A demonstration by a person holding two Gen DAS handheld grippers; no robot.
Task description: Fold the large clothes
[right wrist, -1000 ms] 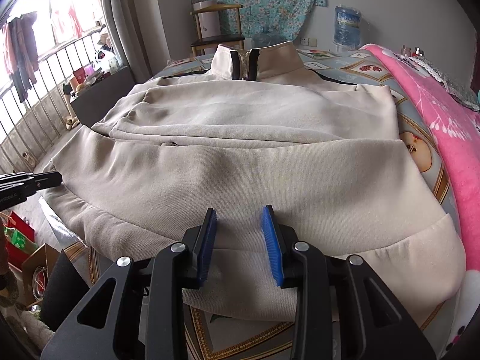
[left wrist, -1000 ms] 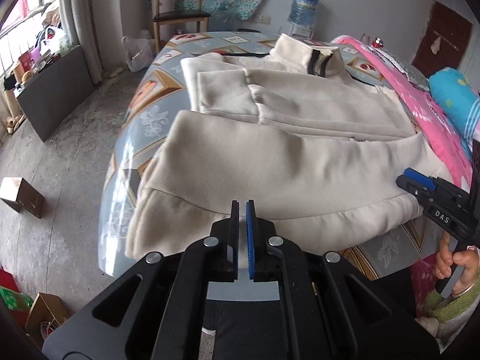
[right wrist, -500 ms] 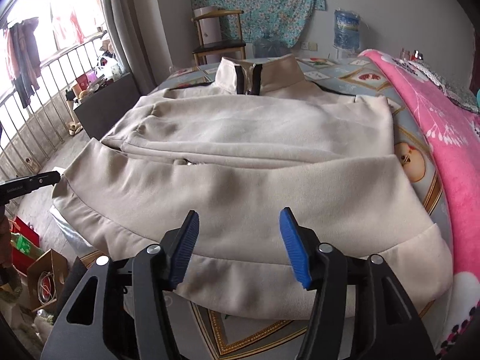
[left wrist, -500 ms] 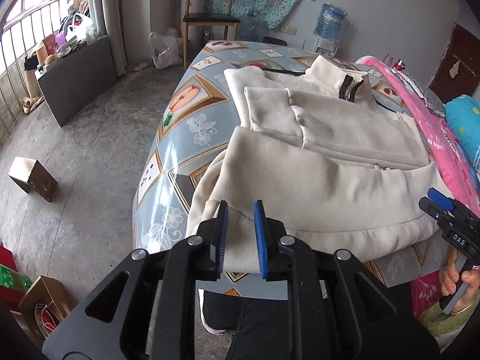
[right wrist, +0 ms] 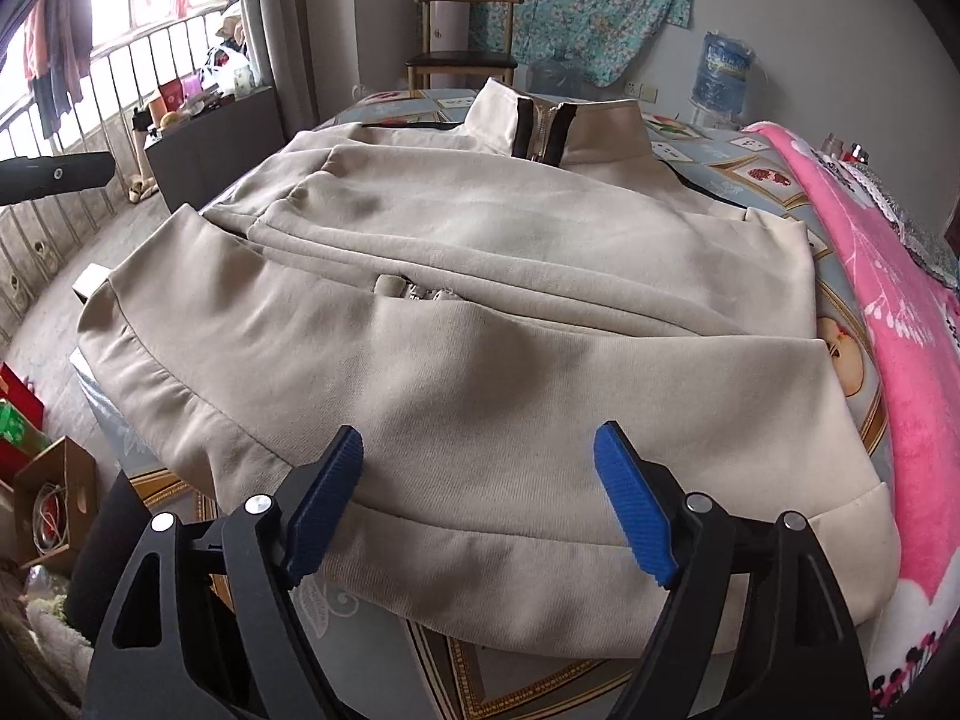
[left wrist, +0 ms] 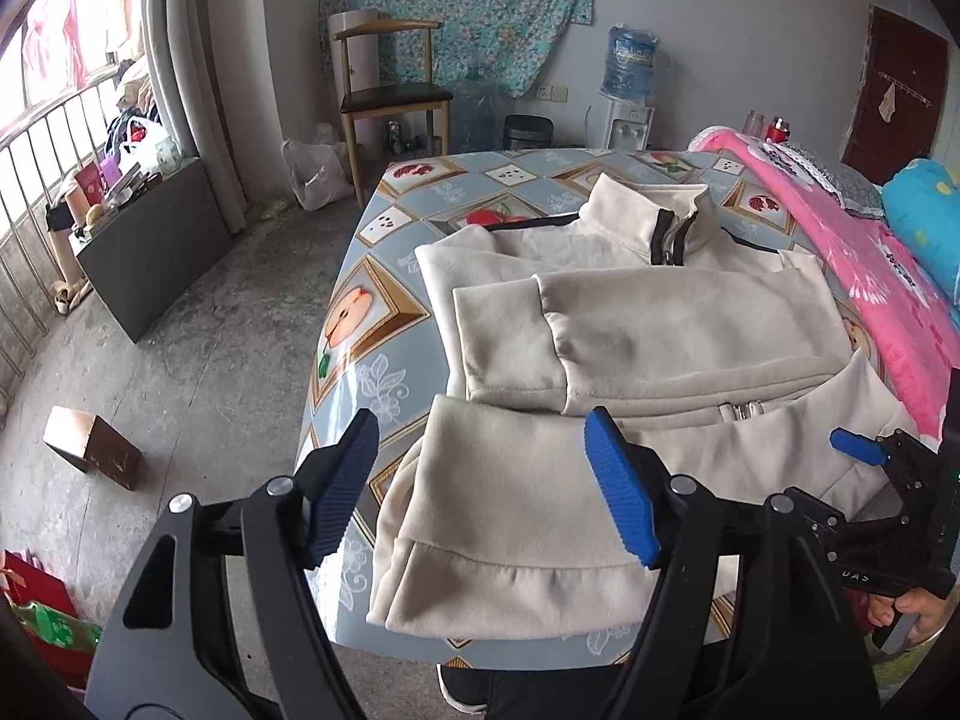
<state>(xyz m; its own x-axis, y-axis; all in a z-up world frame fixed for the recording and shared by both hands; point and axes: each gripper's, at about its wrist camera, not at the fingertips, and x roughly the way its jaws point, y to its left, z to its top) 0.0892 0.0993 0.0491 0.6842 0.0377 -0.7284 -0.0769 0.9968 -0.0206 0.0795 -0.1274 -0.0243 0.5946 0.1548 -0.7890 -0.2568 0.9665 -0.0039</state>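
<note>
A cream zip-up jacket [left wrist: 636,354] lies flat on the patterned table [left wrist: 384,276], collar at the far end, one sleeve folded across its chest and the hem at the near edge. It fills the right wrist view [right wrist: 480,312]. My left gripper [left wrist: 480,492] is open and empty, held above the jacket's near left hem corner. My right gripper [right wrist: 477,504] is open and empty, above the middle of the hem; it also shows in the left wrist view [left wrist: 864,456] at the right.
A pink blanket [left wrist: 864,276] and a blue pillow [left wrist: 924,210] lie along the table's right side. A wooden chair [left wrist: 390,90] and a water dispenser [left wrist: 627,78] stand beyond the far end. A small box [left wrist: 90,447] sits on the concrete floor at left.
Both grippers have opened wide; the left was shut a second ago. Both have pulled back and up from the hem, and the jacket lies still.
</note>
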